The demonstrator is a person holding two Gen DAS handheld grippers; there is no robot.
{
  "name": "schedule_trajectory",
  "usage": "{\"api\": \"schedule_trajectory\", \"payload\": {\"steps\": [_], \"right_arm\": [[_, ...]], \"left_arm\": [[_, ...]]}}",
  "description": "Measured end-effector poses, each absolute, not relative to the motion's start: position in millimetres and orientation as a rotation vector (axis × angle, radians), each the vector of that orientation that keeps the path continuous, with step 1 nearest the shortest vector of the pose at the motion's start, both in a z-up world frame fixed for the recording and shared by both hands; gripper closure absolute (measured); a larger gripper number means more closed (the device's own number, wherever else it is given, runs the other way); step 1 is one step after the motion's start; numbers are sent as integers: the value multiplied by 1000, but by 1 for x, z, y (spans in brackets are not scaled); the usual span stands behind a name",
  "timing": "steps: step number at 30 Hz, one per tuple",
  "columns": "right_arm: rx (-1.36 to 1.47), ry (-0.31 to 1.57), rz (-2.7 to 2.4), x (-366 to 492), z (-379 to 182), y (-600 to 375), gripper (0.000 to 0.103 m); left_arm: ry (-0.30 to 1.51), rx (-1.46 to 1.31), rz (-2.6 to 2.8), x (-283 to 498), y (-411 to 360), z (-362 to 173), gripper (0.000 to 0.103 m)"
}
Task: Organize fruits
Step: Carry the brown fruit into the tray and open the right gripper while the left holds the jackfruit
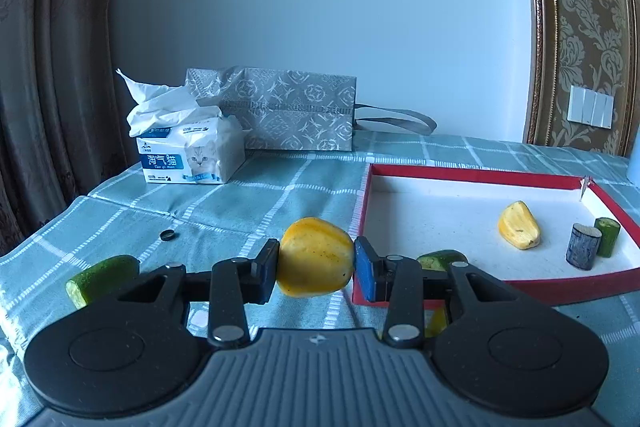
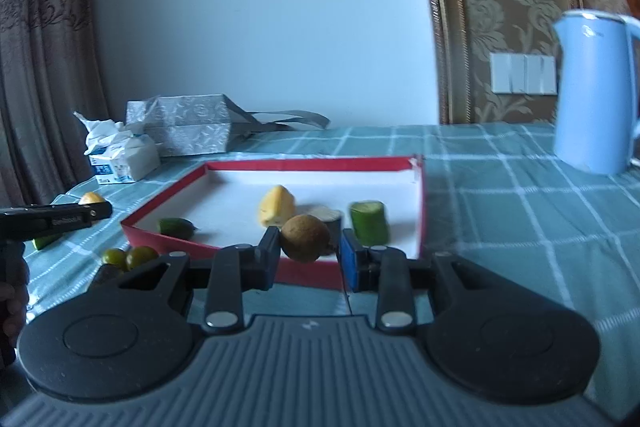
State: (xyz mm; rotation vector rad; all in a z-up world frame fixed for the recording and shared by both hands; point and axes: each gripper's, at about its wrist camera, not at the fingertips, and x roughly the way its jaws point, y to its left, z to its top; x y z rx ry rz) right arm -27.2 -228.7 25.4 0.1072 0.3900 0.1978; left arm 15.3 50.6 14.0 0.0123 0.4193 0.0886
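Both grippers carry fruit toward the red-rimmed tray (image 2: 280, 163) — the left gripper (image 1: 316, 263) pinching a yellow mango piece (image 1: 316, 257), the right gripper (image 2: 306, 247) a brown kiwi (image 2: 306, 237) — so each should clear the rim, lower onto bare white floor, then spread its fingers gently.

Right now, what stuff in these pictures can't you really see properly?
- Left wrist view: a yellow piece behind the tool's arm, mostly hidden, so I can't tell what it is.
- Left wrist view: a small dark round thing on the green checked tablecloth, too small to tell.
- Right wrist view: a pale-topped round block in the red-rimmed white tray, partly hidden by the round brown fruit.
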Motion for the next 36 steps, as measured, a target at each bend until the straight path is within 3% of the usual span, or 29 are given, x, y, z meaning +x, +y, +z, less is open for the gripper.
{"api": "schedule_trajectory", "payload": {"steps": [36], "right_arm": [[4, 454, 189, 55, 15, -179, 72]], "left_arm": [[458, -36, 75, 21, 53, 8, 64]]}}
